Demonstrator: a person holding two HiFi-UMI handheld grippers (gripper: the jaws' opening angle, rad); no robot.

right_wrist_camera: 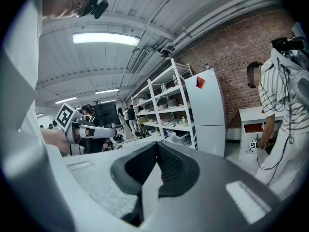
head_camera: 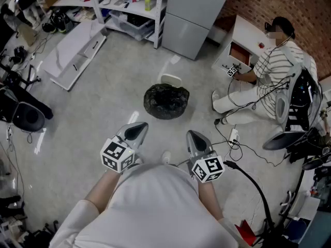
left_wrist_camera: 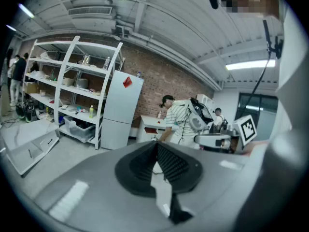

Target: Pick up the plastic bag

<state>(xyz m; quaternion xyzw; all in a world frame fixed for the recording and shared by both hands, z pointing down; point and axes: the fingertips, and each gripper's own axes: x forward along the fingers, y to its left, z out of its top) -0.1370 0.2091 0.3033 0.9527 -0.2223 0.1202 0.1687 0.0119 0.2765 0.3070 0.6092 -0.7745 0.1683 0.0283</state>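
Observation:
A black plastic bag (head_camera: 166, 101) lies crumpled on the grey floor ahead of me, with a white rim just behind it. My left gripper (head_camera: 138, 129) is held near my chest, shut and empty, well short of the bag. At the same height, my right gripper (head_camera: 193, 136) is shut with nothing in it too. In the left gripper view the jaws (left_wrist_camera: 157, 145) meet and point level across the room; the bag is not in that view. The right gripper view shows closed jaws (right_wrist_camera: 156, 146) aimed at the shelving, without the bag.
A person in a striped shirt (head_camera: 269, 68) sits on the floor at the right by a white cabinet (head_camera: 243, 40). Cables and a power strip (head_camera: 234, 136) lie near my right. A grey fridge (head_camera: 194, 12), white shelving (head_camera: 111, 4) and a flat white panel (head_camera: 75, 50) stand behind and left.

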